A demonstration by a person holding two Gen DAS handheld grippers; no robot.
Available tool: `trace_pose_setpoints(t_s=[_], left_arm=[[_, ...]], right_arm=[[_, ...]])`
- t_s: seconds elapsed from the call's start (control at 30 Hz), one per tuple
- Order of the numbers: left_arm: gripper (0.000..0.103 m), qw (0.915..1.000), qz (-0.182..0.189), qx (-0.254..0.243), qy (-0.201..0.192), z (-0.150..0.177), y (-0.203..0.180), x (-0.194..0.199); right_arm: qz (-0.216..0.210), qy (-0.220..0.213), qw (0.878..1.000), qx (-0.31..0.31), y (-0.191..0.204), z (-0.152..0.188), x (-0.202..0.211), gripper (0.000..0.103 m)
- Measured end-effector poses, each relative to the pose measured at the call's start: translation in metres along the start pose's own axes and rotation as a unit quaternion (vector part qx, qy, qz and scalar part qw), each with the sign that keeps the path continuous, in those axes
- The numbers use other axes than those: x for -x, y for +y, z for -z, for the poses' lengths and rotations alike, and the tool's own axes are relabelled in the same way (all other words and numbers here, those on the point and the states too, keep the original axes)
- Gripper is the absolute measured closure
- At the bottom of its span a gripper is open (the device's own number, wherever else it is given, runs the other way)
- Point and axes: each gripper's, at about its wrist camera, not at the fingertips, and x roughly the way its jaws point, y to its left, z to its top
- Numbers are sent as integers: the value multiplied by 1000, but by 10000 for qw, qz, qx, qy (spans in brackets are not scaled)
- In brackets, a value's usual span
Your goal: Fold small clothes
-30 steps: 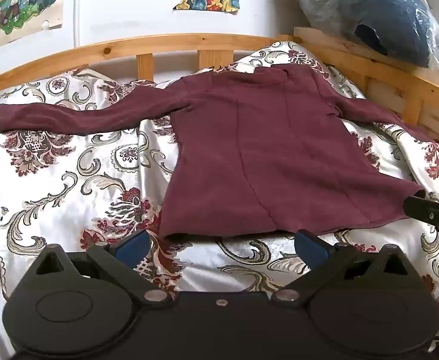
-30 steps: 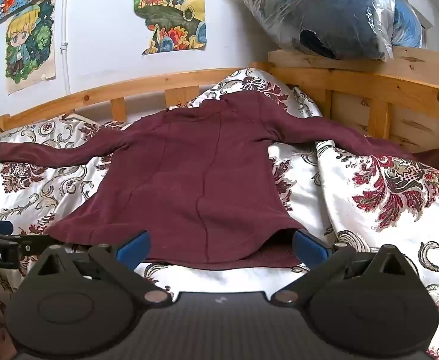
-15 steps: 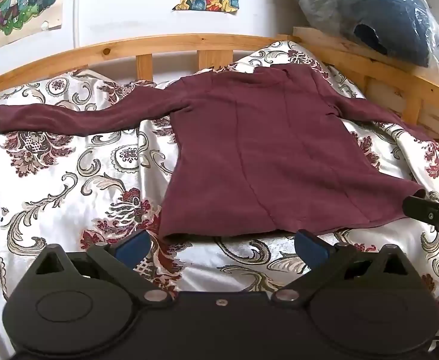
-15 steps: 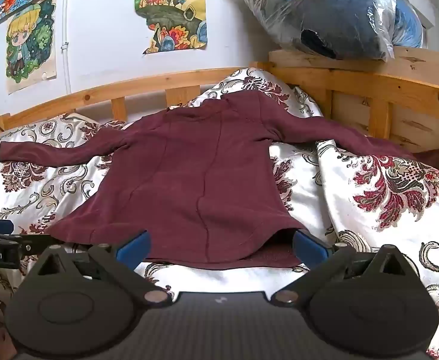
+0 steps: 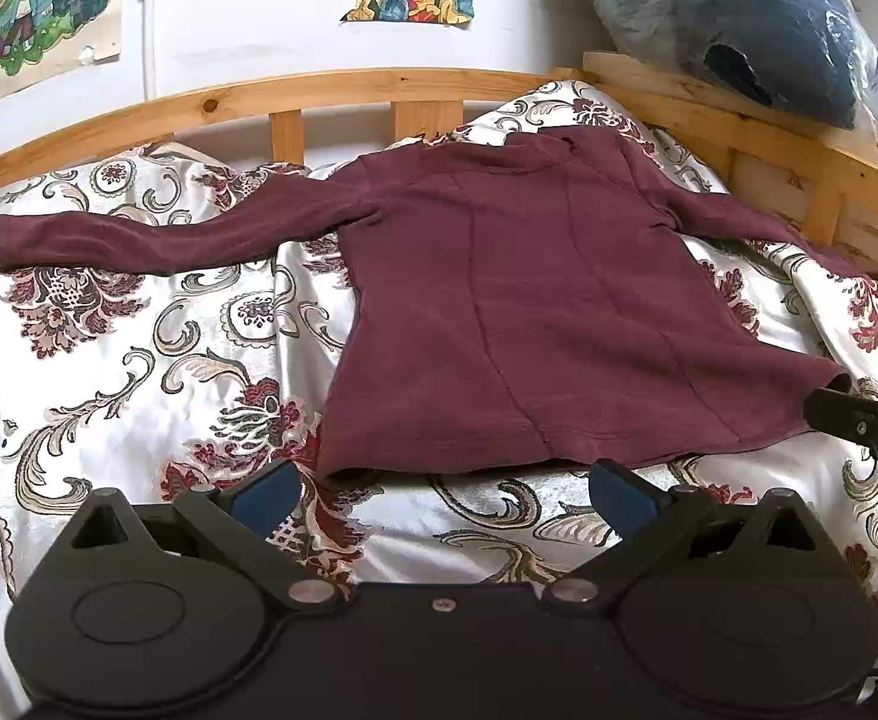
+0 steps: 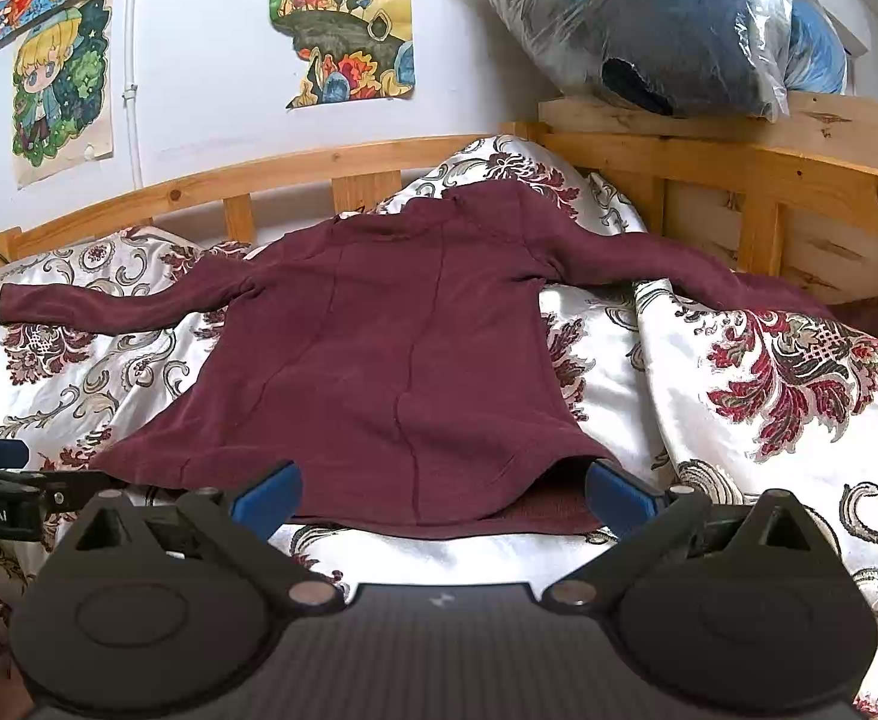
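A maroon long-sleeved top lies flat on the patterned bedspread, sleeves spread left and right; it also shows in the right wrist view. My left gripper is open and empty, just short of the hem's left part. My right gripper is open at the hem's right part, its jaws on either side of the hem edge, holding nothing. The right gripper's tip shows at the hem's right corner in the left wrist view.
A wooden bed rail runs along the back and right side. A plastic-wrapped dark bundle rests on the right rail. Posters hang on the white wall. The bedspread bulges in a fold at the right.
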Motion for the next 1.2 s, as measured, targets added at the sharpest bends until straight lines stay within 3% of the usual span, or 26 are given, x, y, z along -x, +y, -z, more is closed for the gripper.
trace_pose_setpoints(t_s=[1.2], left_arm=[[1,10000,-26,-45,-3,-1,-1,0]], right_arm=[[-9,-1,10000,-7,1,0,0,0]])
